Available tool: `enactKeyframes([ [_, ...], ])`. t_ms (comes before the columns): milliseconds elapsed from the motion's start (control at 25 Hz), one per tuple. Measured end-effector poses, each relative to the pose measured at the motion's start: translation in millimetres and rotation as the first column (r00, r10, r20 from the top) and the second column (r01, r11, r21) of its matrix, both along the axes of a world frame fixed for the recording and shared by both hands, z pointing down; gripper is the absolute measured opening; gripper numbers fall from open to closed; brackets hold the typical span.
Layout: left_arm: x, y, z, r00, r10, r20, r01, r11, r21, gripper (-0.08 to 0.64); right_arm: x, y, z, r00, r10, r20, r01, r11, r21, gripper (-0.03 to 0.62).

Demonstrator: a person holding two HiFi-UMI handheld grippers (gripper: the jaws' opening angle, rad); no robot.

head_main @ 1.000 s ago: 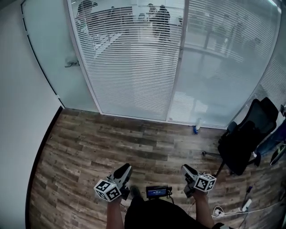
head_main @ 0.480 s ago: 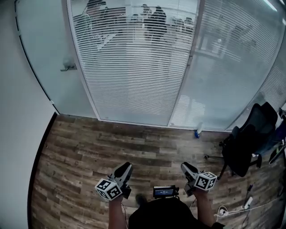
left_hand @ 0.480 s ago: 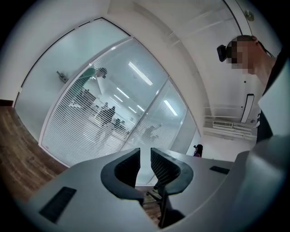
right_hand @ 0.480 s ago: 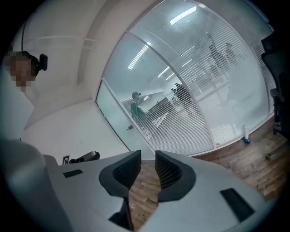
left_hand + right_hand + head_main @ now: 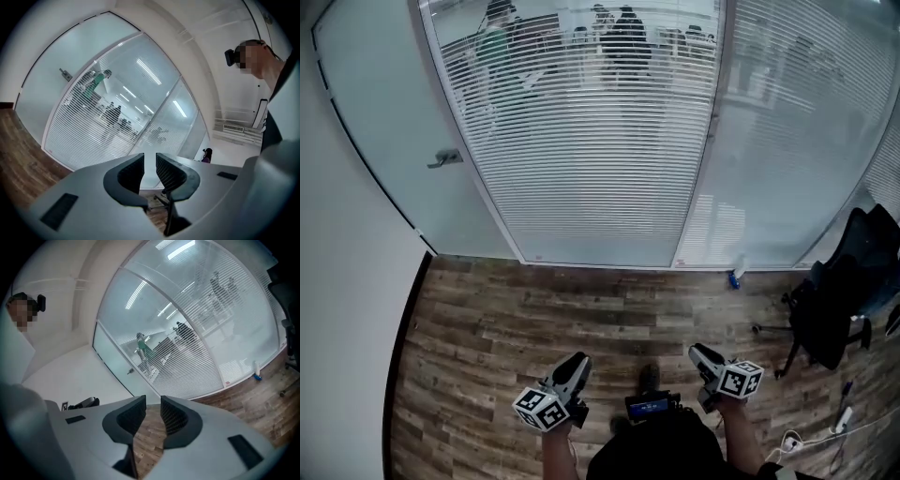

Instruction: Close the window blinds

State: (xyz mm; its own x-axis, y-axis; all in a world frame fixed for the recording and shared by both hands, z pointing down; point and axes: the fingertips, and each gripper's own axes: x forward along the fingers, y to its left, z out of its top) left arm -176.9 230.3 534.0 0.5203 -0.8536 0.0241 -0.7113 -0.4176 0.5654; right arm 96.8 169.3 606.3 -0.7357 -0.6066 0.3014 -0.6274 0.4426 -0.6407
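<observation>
The left gripper [image 5: 577, 362] has its fingers drawn almost together, with only a thin slit between them and nothing in it. The right gripper [image 5: 701, 353] also shows a narrow gap, its jaws having just been opening, and only the wooden floor [image 5: 534, 309] is seen through it. The 2 grippers point forward side by side above the floor. The window blinds [image 5: 581, 169] hang well ahead of both sets of fingers, untouched. Ahead of the left fingers the slats stand open enough that people [image 5: 623, 33] show through. A door handle [image 5: 445, 157] sits far to the left of the left fingers, and an office chair [image 5: 844, 300] stands far to the right of the right fingers.
</observation>
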Motion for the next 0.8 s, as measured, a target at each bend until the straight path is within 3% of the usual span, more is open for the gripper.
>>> enactKeyframes([
  [280,-23,-77,-3,0.998,-0.054,0.045,0.055,0.998,-0.014,0.083,-45,-104,8,0.994,-0.086,0.073,0.086,0.996,0.005,0.081],
  [520,-12,-163,-30,0.993,-0.056,0.109,0.055,0.998,0.009,0.083,-68,-202,-26,0.979,-0.166,0.117,0.156,0.984,0.086,0.081],
  [800,5,-222,-28,0.99,-0.026,0.136,0.028,1.0,-0.011,0.083,-55,-256,-26,0.981,-0.17,0.098,0.162,0.983,0.089,0.081],
])
